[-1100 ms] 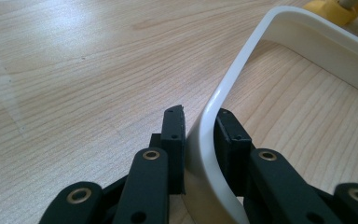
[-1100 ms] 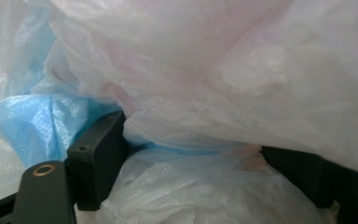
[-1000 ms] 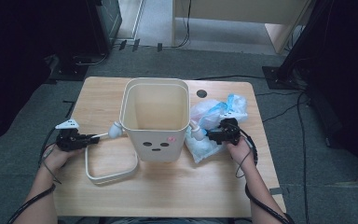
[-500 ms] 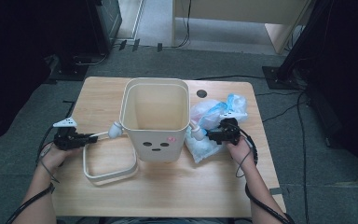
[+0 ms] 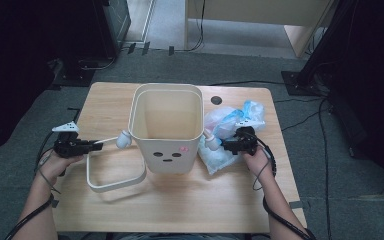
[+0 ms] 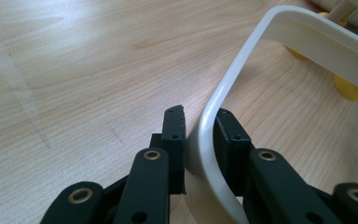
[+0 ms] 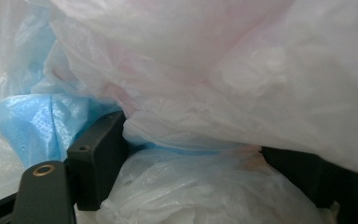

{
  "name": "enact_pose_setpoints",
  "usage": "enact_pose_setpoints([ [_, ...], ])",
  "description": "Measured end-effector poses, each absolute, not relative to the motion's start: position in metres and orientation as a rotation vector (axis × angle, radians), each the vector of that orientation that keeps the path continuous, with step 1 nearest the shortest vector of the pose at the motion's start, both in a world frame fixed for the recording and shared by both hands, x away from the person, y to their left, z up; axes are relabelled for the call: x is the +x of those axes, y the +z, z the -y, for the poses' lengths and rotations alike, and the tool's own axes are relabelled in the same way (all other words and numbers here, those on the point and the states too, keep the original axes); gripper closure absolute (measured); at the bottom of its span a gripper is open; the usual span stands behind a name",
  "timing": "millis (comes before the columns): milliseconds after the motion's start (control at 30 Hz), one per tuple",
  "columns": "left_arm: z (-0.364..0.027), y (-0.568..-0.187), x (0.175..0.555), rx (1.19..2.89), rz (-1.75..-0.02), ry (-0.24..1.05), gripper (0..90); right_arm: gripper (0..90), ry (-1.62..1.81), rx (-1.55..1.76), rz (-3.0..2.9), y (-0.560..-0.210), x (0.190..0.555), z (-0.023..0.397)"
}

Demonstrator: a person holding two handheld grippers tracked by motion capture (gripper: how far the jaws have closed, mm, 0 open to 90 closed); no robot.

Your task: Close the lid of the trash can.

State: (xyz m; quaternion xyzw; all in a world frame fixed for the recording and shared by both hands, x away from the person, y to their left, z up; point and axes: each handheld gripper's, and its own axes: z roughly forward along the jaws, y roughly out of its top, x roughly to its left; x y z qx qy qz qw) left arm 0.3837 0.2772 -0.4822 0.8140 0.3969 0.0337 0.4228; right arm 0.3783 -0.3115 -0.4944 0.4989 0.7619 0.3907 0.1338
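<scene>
Table (image 5: 230, 200) under it all. Bin (image 5: 166, 130) upright mid-table, mouth up. Ring (image 5: 111, 186) lies flat left of it, long axis running away from the person. Bags (image 5: 230, 131) crumpled right. Left gripper (image 5: 96, 146) clamps the ring (image 6: 207, 126); right gripper (image 5: 225, 146), jaws wide, grips bags (image 7: 205, 186).
</scene>
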Motion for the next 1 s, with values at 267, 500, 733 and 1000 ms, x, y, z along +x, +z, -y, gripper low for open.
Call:
enact_pose_setpoints([
  [267, -0.277, -0.473, 0.383, 2.020, -0.990, 0.071, 76.2, 22.8, 1.131, 1.448, -2.210, -0.495, 0.378, 0.311],
  [500, -0.276, -0.463, 0.382, 2.010, -0.981, 0.062, 75.9, 22.8, 1.133, 1.450, -2.210, -0.495, 0.379, 0.312],
  [733, -0.276, -0.455, 0.380, 1.999, -0.973, 0.061, 76.1, 22.8, 1.133, 1.450, -2.209, -0.495, 0.378, 0.311],
  [1000, -0.280, -0.450, 0.380, 2.012, -0.959, 0.039, 76.1, 22.8, 1.144, 1.427, -2.216, -0.495, 0.379, 0.309],
])
